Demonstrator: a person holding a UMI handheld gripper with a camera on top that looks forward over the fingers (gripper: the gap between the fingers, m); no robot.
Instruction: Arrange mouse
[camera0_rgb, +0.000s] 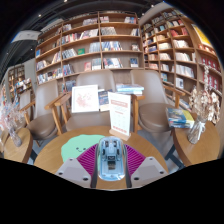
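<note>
A translucent light-blue mouse (111, 158) sits lengthwise between my gripper's (111, 160) two fingers, and the magenta pads (90, 159) press against both of its sides. The gripper is shut on the mouse. It is held over the near part of a round wooden table (150, 148). A green mat (74, 149) with a pink patch lies on the table just left of the left finger. I cannot tell whether the mouse's underside touches the table.
An upright white sign card (120, 112) stands on the table beyond the mouse, with another sign (85, 98) further back left. Brown chairs (46, 116) ring the table. Tall bookshelves (90, 45) fill the background.
</note>
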